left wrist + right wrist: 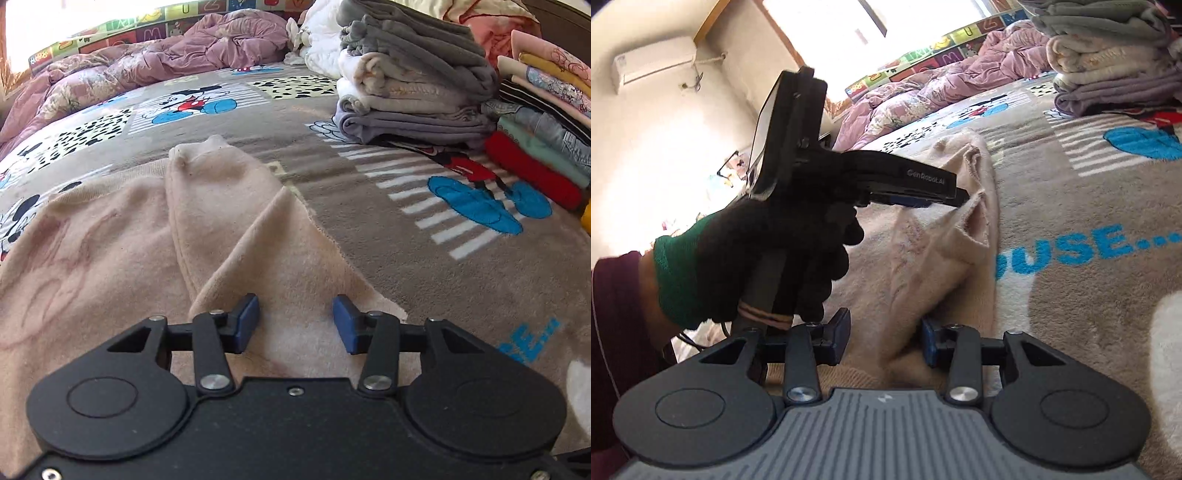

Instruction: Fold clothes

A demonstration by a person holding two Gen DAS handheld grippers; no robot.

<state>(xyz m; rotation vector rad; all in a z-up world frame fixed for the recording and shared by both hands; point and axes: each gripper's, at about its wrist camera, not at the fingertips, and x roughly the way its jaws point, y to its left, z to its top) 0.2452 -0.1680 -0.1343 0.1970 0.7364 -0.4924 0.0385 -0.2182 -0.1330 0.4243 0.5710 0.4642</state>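
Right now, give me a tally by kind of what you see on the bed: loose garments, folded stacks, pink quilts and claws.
Loose garments: 1, the beige garment
Folded stacks: 2, the grey-and-white stack and the colourful stack
Pink quilts: 1, the pink quilt
Claws: 2, the left claw and the right claw
Total: 6

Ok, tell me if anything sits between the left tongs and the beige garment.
Nothing visible does. The left tongs stand open right over the beige garment, with only its folded cloth between the blue pads. The stack of folded clothes lies well off to the side on the blanket.
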